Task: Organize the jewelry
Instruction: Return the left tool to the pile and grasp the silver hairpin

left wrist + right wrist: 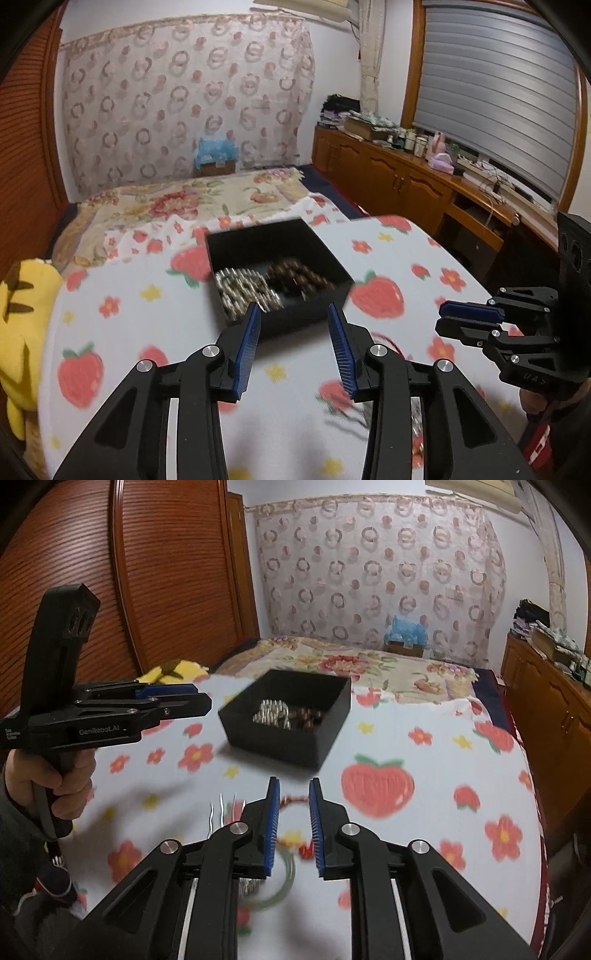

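A black open box (306,317) stands on the strawberry-print cloth (155,317) and holds a silver bead bracelet (240,291) and a brown bead bracelet (299,277). The box also shows in the right wrist view (280,742). My left gripper (293,314) is open and empty, just in front of the box. My right gripper (294,786) is open and empty, above a red cord bracelet (291,801), a pale green bangle (284,882) and a silver piece (251,886) on the cloth. The right gripper shows in the left wrist view (443,319), the left one in the right wrist view (199,698).
A yellow plush toy (22,314) lies at the table's left edge. A bed with a floral cover (177,199) stands behind the table. A wooden cabinet (399,177) with clutter runs along the right wall. A wooden wardrobe (147,572) stands at left.
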Demonstrator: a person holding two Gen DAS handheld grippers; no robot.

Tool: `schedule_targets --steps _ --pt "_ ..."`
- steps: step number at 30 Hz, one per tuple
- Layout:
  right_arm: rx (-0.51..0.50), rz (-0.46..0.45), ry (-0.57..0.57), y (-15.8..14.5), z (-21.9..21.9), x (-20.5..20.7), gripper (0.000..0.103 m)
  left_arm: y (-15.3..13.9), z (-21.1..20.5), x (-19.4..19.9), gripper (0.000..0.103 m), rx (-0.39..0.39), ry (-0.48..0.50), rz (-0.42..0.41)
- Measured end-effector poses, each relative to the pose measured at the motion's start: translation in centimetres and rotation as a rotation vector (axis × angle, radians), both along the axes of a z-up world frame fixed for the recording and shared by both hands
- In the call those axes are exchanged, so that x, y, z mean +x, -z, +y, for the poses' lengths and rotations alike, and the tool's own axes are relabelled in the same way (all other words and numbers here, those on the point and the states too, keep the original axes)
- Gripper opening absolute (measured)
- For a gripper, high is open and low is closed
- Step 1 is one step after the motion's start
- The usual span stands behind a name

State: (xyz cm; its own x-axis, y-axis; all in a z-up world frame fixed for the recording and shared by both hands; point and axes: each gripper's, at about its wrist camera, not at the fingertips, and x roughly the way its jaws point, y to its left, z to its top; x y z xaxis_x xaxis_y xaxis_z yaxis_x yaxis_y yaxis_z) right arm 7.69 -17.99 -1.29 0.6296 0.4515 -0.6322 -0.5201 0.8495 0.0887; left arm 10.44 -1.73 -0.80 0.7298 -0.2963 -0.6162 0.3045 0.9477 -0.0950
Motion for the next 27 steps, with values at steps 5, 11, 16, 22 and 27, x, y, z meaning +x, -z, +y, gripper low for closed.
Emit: schedule_targets --steps 5,11,16,22,27 --pt "-0.01 0.037 0.002 1.8 -0.1 -2.1 0.024 2.2 -0.9 -1.5 0.044 0.003 0.03 0.045" --pt "-0.027 0.085 0.032 4.0 -0.3 -3.3 0.029 4.3 -1.6 -1.6 0.049 -0.022 0.054 0.107" --pt "-0.023 0.116 0.046 5.2 -0.5 -3.3 0.029 5.8 -2.2 -1.0 0.049 -0.04 0.055 0.166" --pt "-0.004 0.125 0.047 5.9 -0.8 -3.3 0.029 6.8 -2.4 -0.3 0.049 -0.084 0.059 0.225" --pt "0.007 0.12 0.042 5.8 -0.9 -3.3 0.029 7.3 -2.5 0.2 0.049 -0.126 0.062 0.259"
